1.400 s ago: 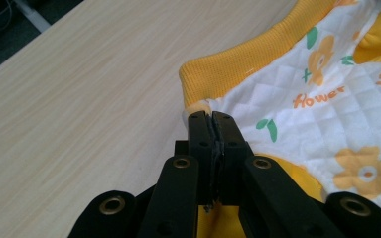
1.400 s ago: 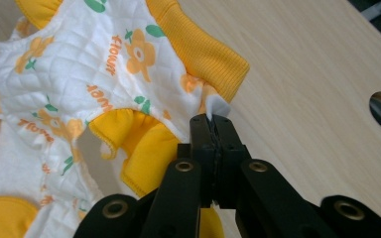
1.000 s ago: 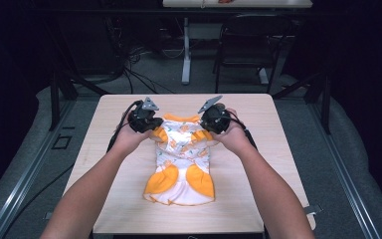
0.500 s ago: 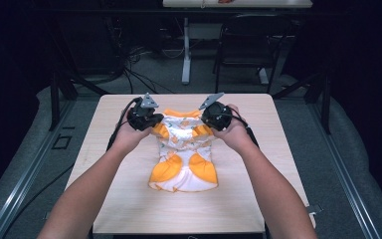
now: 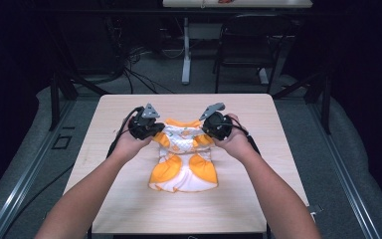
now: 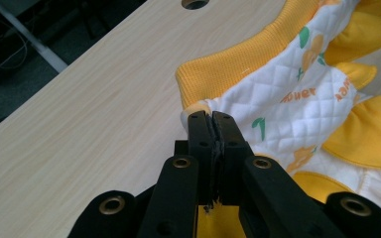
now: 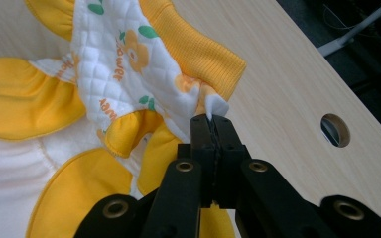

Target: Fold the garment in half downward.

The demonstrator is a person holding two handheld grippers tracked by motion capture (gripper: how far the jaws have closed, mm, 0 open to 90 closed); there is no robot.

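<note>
On the table: a small yellow and white garment lies near the middle, slightly toward the far side, between the two grippers
Garment direction: its long axis runs from the far edge toward the person; the ribbed yellow band is at the far end, the wider yellow and white skirt part at the near end
Garment make: white quilted upper part with orange flowers and green leaves, yellow ruffles at the sides, large yellow patches on the lower part
Writing: small orange letters printed on the quilted cloth; in the right gripper view one word reads roughly "flower", in the left gripper view the letters are turned and too partial to read
Left gripper: jaws pressed together on a white corner of the garment just below the ribbed band, on the garment's left side
Right gripper: jaws closed tight on a white corner of cloth beside the end of the ribbed band, on the garment's right side
Hands: left hand and right hand each wrap a gripper, forearms coming in from the near edge
Surface: pale wood-grain tabletop with a round hole near the far edge
Room: dim, grey carpet, a black chair and loose cables beyond the table
</note>
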